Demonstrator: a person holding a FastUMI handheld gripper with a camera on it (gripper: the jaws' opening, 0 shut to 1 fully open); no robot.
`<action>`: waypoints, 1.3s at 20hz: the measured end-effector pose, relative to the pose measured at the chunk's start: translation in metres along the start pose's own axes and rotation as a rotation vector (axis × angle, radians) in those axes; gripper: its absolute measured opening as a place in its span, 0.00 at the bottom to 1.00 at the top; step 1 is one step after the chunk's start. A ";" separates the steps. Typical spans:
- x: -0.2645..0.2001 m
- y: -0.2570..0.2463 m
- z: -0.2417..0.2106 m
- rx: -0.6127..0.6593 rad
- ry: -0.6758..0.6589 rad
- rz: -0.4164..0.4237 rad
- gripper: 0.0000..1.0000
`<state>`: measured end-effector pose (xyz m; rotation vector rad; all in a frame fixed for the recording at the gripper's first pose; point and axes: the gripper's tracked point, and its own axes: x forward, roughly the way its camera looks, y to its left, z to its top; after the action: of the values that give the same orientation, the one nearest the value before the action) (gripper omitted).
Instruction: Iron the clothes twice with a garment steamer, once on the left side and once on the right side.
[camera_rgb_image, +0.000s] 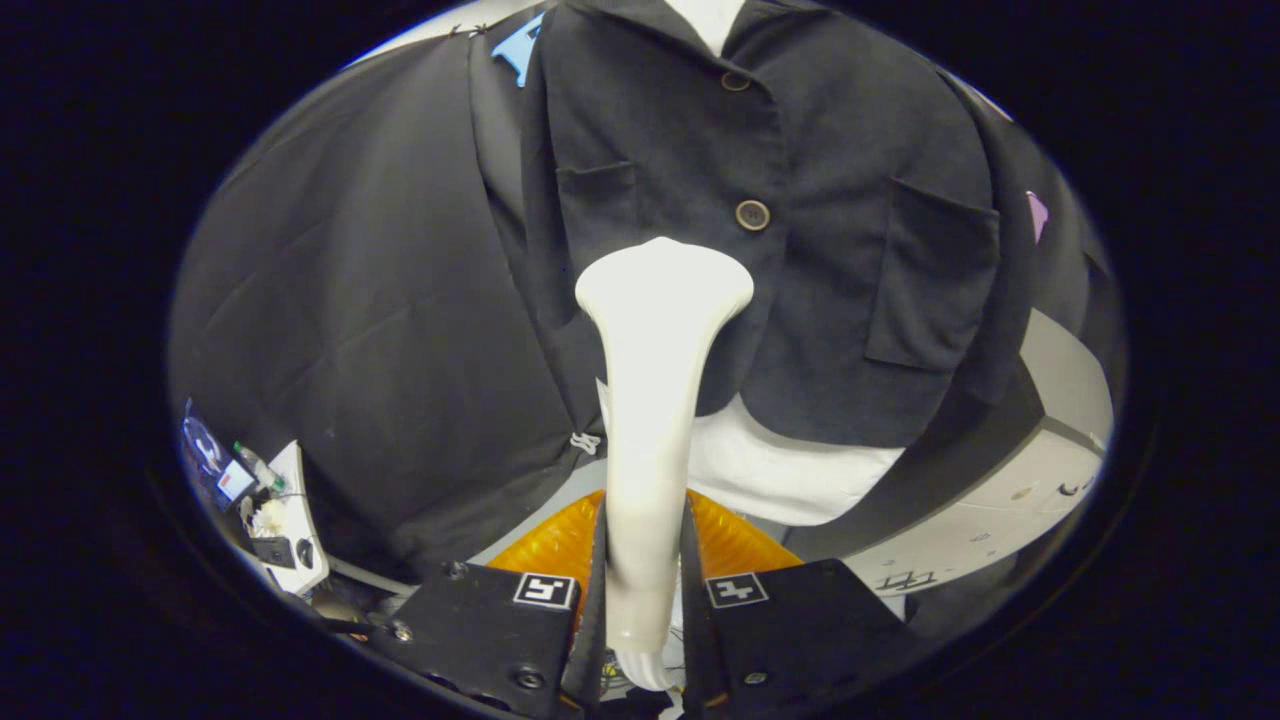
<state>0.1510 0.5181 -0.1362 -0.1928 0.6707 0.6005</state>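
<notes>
Claw (645, 590) fingers (500, 620) press from both sides on the handle of the white garment steamer (650, 400), gripping it upright between them. Its flared head sits against the front of the black jacket (830, 250) — just below the middle button (752, 214), beside the placket. The jacket hangs on a white form (770, 470) beyond the fingers. An orange ribbed object (545, 545) lies just ahead of the fingers — what it is, I cannot tell.

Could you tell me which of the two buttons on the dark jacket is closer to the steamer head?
The lower button, just above the white steamer head held in the gripper; the upper button sits near the collar.
</notes>
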 end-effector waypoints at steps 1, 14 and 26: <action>-0.006 -0.008 -0.005 0.008 -0.002 -0.002 0.34; -0.205 -0.226 -0.161 0.205 -0.079 -0.178 0.34; -0.356 -0.326 -0.351 0.384 -0.131 -0.288 0.34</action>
<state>-0.0668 -0.0351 -0.1888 0.1074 0.6051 0.1990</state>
